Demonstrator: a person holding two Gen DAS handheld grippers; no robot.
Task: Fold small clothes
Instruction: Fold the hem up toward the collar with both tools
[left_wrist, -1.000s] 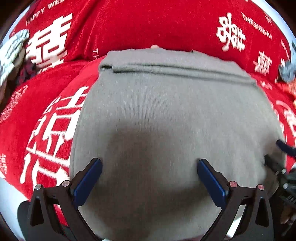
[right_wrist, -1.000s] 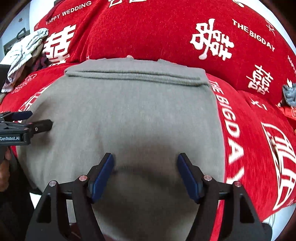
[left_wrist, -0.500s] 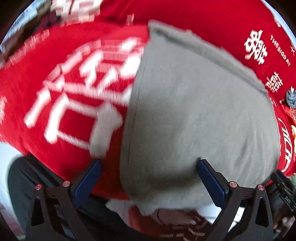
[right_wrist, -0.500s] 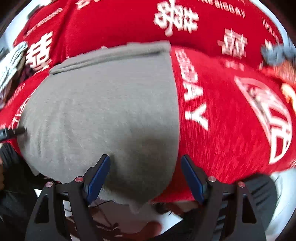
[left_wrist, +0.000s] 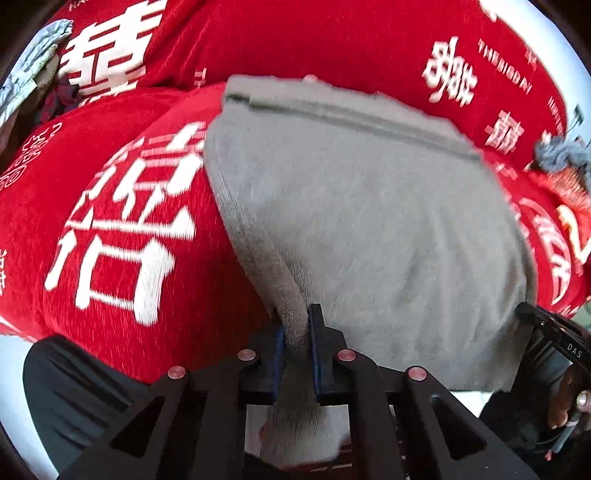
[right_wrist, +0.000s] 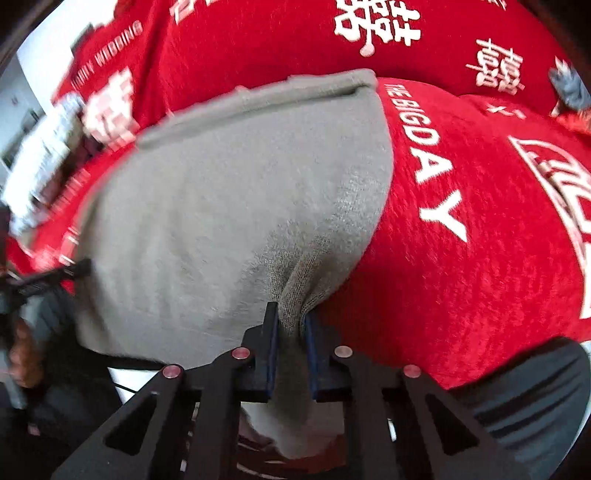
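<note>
The left tongs (left_wrist: 295, 332) are closed down to a narrow gap, and a bunched fold of the grey garment (left_wrist: 369, 221) at its near left corner is pinched between their blue pads. The right tongs (right_wrist: 290, 332) are closed the same way on the garment's (right_wrist: 229, 206) near right corner, the knit gathered into a ridge that rises from the pads. In the left wrist view the right tongs (left_wrist: 546, 325) show at the right edge, at the garment's near right corner; in the right wrist view the left tongs (right_wrist: 70, 269) show blurred at the left edge, at the near left side.

The grey garment lies spread on a red cloth (left_wrist: 110, 221) printed with white characters and lettering, which covers the table. Its near edge hangs over the table's near edge, and its far edge shows a folded band running across. A grey-white bundle of fabric (left_wrist: 33, 70) sits toward the far left corner, and a small blue-grey item (left_wrist: 561, 155) lies near the far right side, its kind unclear.
</note>
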